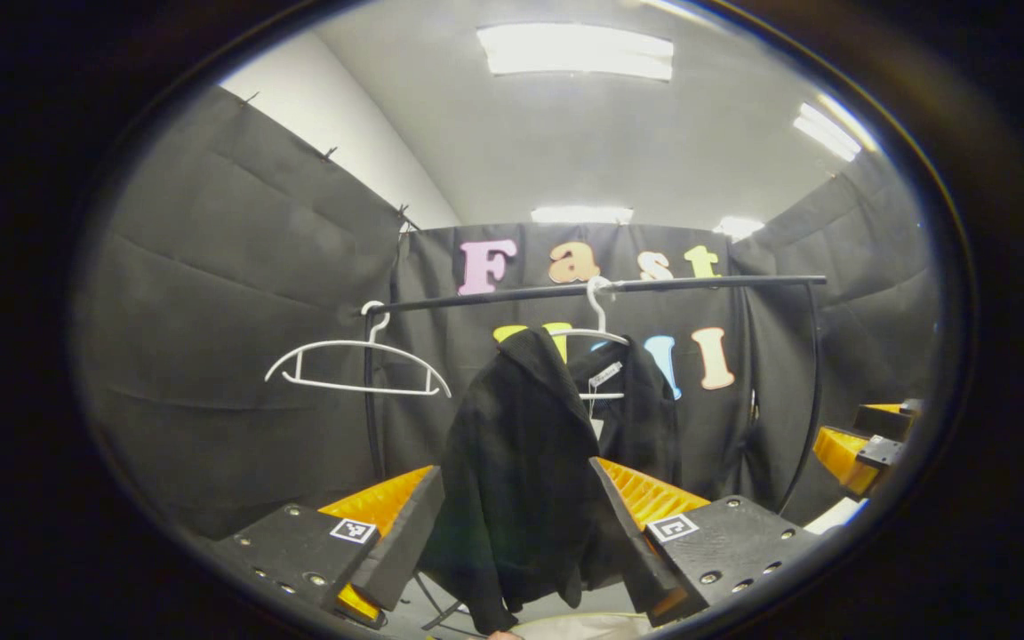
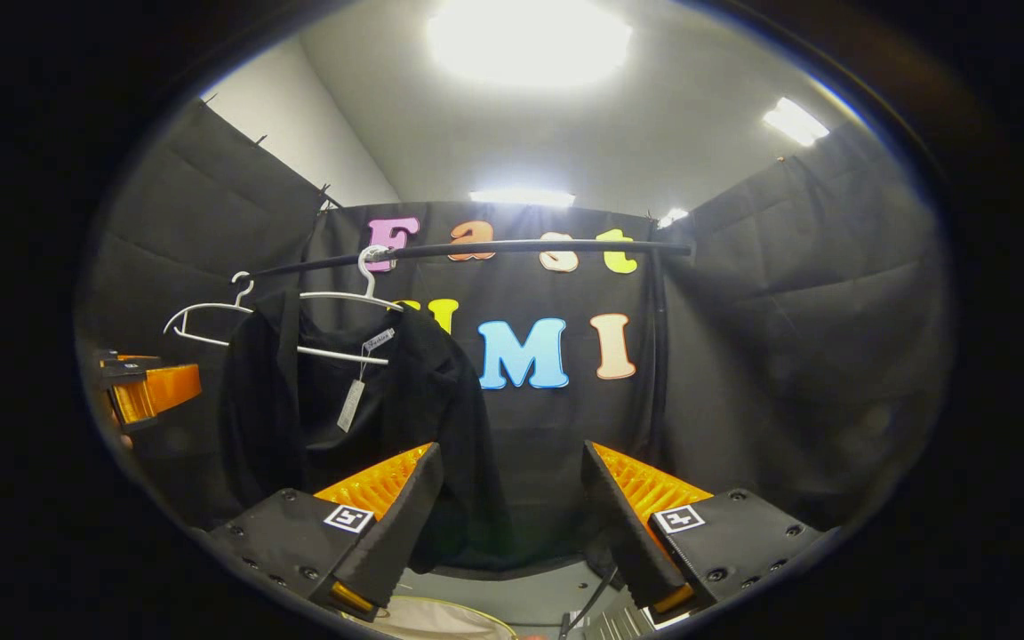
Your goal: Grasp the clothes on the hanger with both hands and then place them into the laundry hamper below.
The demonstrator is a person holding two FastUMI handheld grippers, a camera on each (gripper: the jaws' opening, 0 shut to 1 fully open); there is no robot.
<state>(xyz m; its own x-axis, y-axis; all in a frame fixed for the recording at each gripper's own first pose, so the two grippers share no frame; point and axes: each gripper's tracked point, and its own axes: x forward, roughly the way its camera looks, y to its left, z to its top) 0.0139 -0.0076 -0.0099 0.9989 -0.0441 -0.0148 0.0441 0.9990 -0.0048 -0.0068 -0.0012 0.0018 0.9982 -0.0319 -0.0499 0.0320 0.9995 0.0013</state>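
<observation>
Here, both grippers, left [image 1: 516,533] and right [image 2: 508,524], hover open before the black garment [image 1: 521,462] draped on its hanger [image 1: 596,342]; the grasp is not yet made, and closing in on the cloth looks next.

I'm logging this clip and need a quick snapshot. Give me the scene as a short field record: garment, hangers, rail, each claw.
garment: black garment hanging on a white hanger, tag at the neck
spare hanger: bare white hanger on the same rail
left claw: open, garment seen between its fingers
right claw: open, garment to its left
hamper: pale rim low down
</observation>
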